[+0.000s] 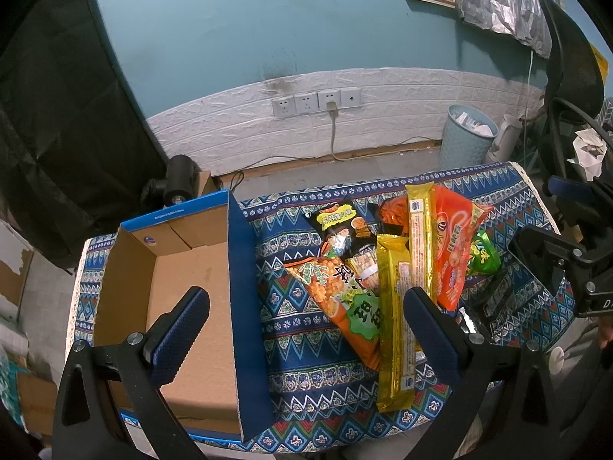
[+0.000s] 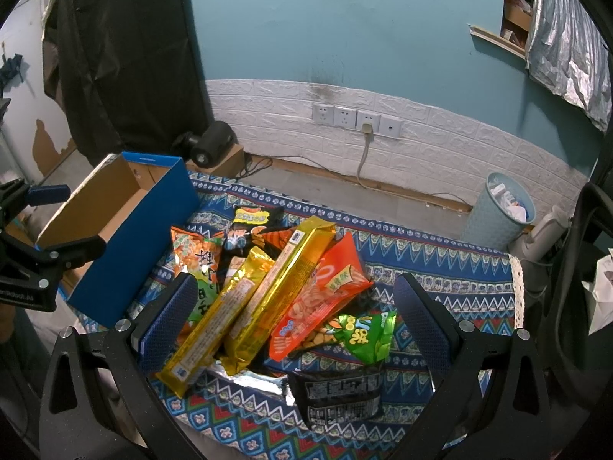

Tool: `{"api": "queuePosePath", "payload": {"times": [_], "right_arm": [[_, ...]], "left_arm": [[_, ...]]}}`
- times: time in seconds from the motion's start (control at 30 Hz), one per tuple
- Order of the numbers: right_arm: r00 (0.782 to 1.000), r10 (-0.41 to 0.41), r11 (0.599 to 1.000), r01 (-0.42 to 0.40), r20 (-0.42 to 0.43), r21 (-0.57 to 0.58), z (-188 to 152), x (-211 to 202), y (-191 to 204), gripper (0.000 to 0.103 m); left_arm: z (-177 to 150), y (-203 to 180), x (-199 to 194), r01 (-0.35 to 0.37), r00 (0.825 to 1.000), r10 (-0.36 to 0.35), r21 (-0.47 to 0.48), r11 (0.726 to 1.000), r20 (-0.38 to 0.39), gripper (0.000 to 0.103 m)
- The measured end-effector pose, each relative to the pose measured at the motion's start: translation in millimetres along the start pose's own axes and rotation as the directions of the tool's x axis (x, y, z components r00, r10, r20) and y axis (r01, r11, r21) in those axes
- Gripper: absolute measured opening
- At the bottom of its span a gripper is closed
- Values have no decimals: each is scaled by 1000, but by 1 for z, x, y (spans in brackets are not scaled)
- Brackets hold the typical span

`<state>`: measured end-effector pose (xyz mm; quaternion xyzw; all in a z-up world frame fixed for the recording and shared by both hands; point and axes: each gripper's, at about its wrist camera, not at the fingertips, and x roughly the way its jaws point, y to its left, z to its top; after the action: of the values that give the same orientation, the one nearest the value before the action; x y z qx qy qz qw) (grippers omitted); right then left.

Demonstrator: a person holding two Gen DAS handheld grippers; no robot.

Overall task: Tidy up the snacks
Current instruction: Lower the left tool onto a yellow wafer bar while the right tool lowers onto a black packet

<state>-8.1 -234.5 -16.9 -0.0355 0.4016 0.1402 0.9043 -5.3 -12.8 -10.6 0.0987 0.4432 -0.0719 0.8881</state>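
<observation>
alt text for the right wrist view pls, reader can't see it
The open right tool hovers over a pile of snack packets on a patterned tablecloth. An empty blue cardboard box sits left of the pile, with the left tool beside it.

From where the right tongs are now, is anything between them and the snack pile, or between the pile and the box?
Nothing visible blocks the open right tongs from the snack pile. Between pile and cardboard box, the box's blue side wall stands upright; snacks must go over it. The box looks empty.
</observation>
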Motion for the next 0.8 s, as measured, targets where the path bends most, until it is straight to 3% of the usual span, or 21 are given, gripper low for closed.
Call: {"api": "queuePosePath", "payload": {"times": [0.53, 0.8], "right_arm": [[999, -34, 999, 35, -15, 11, 1, 2, -6, 100], [988, -124, 990, 129, -97, 54, -10, 17, -27, 100]], "left_arm": [[-1, -4, 3, 3, 1000, -3, 7, 1000, -13, 102], [-5, -12, 30, 41, 994, -41, -4, 999, -105, 102]]}}
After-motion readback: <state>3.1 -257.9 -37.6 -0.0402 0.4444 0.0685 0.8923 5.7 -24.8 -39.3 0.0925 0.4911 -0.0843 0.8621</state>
